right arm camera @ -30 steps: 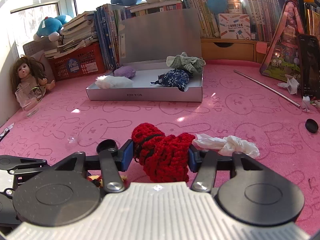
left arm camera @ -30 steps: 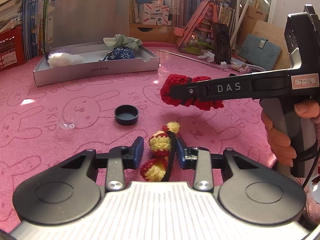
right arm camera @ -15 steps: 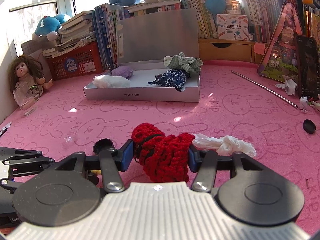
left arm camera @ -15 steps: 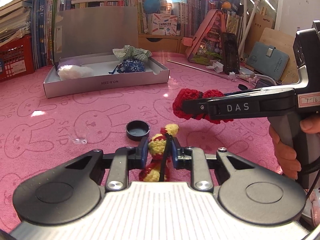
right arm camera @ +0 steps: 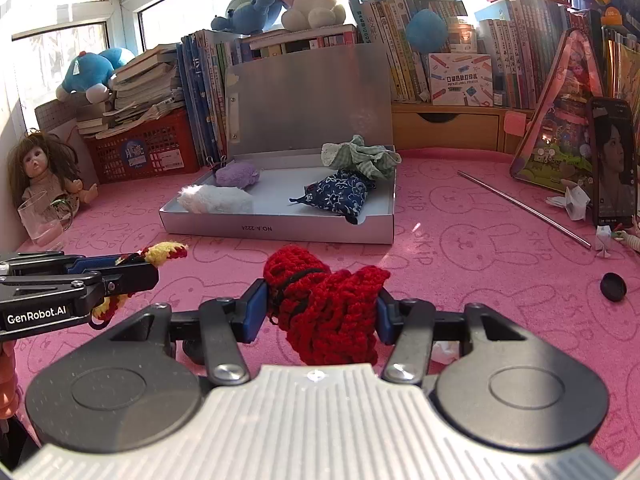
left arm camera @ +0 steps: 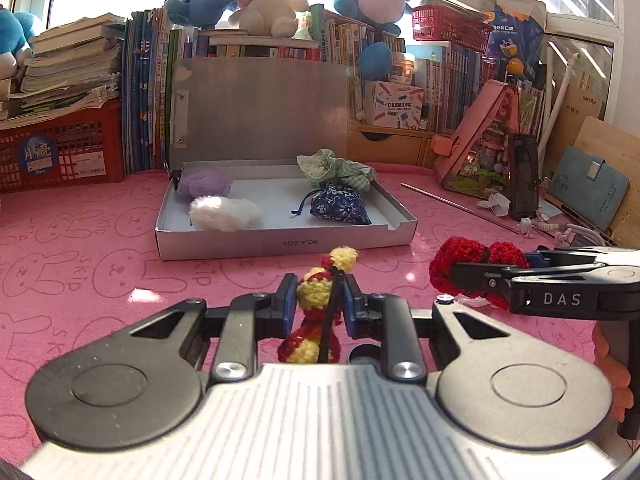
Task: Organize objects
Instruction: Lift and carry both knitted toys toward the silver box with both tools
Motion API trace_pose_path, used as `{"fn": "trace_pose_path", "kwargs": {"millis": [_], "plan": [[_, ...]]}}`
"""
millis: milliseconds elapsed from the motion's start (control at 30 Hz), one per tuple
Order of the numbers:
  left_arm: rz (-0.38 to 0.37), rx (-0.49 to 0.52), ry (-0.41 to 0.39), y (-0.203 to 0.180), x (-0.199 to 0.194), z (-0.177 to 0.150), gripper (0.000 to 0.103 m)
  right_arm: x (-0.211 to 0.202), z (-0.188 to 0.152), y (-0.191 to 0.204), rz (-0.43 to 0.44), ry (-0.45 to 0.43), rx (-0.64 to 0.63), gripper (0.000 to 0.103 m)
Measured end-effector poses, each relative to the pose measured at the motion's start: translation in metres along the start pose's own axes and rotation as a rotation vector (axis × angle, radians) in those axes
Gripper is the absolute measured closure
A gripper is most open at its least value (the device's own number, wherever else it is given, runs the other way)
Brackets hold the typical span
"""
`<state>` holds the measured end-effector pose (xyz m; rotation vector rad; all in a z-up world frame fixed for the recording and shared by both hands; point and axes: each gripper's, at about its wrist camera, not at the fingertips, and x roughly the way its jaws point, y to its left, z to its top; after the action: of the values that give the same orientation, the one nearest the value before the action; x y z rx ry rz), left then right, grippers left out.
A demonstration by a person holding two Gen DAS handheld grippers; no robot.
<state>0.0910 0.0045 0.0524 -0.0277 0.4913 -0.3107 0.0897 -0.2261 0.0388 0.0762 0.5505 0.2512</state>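
Note:
My left gripper [left arm camera: 318, 294] is shut on a yellow-and-red crocheted piece [left arm camera: 316, 292], held off the pink mat; it shows in the right wrist view too [right arm camera: 164, 251]. My right gripper [right arm camera: 320, 304] is shut on a red crocheted piece [right arm camera: 326, 312], which appears to the right in the left wrist view [left arm camera: 472, 260]. Ahead stands an open grey box [left arm camera: 280, 242] with its lid up. Inside lie a white fluffy piece [left arm camera: 224, 212], a purple piece [left arm camera: 204, 184], a blue patterned pouch [left arm camera: 338, 208] and a green checked cloth [left arm camera: 336, 168].
The pink mat [right arm camera: 480, 248] is ringed by books, plush toys and a red crate [left arm camera: 60, 152]. A metal rod [right arm camera: 520, 208], a black cap [right arm camera: 614, 286], a phone [right arm camera: 614, 168] and paper scraps lie right. A doll [right arm camera: 44, 172] and glass cup [right arm camera: 40, 218] sit far left.
The left gripper's jaws closed on the yellow-and-red piece and lifted it off the mat, moving toward the box. The right gripper stayed still with the red piece.

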Motion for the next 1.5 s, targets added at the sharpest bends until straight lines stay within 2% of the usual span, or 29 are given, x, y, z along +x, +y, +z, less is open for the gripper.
{"fn": "trace_pose_path", "kwargs": {"millis": [267,567,1233,1500], "plan": [[0.025,-0.071,-0.027,0.026,0.013,0.028,0.075,0.008,0.025,-0.008,-0.01,-0.038,0.049,0.047],[0.04,-0.124,-0.043,0.048,0.036,0.054,0.075,0.029,0.053,-0.015,-0.013,-0.043,0.072,0.047],[0.144,-0.117,0.001,0.083,0.113,0.095,0.075,0.098,0.104,-0.028,0.019,0.013,0.167,0.046],[0.132,-0.129,0.019,0.088,0.153,0.116,0.075,0.137,0.124,-0.032,0.039,0.054,0.247,0.046]]}}
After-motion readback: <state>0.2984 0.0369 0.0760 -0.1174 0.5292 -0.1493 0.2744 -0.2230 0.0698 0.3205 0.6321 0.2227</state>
